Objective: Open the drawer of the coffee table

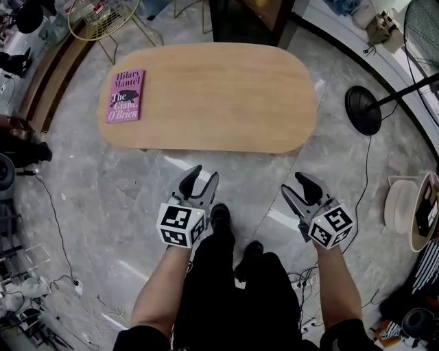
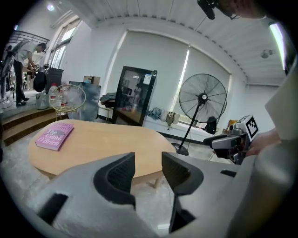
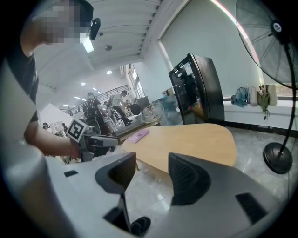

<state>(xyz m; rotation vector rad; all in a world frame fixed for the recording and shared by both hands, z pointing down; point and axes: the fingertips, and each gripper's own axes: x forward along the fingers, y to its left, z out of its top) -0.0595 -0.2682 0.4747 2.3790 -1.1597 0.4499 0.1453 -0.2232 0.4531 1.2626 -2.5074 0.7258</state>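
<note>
The coffee table (image 1: 212, 96) has an oval light-wood top, and a pink book (image 1: 125, 96) lies near its left end. No drawer front shows in any view. My left gripper (image 1: 201, 177) and right gripper (image 1: 295, 185) hover over the floor in front of the table's near edge, apart from it, both pointing at it. In the left gripper view the left gripper (image 2: 148, 169) is open with only the table (image 2: 107, 139) and floor seen through the gap. In the right gripper view the right gripper (image 3: 152, 174) is also open and empty, facing the table (image 3: 191, 139).
A standing fan (image 2: 203, 98) has its round base (image 1: 363, 110) on the floor right of the table, with a cable trailing from it. A black glass-door cabinet (image 2: 135, 95) stands behind the table. A wire stool (image 1: 103, 17) is at the back left. My shoes (image 1: 219, 216) are between the grippers.
</note>
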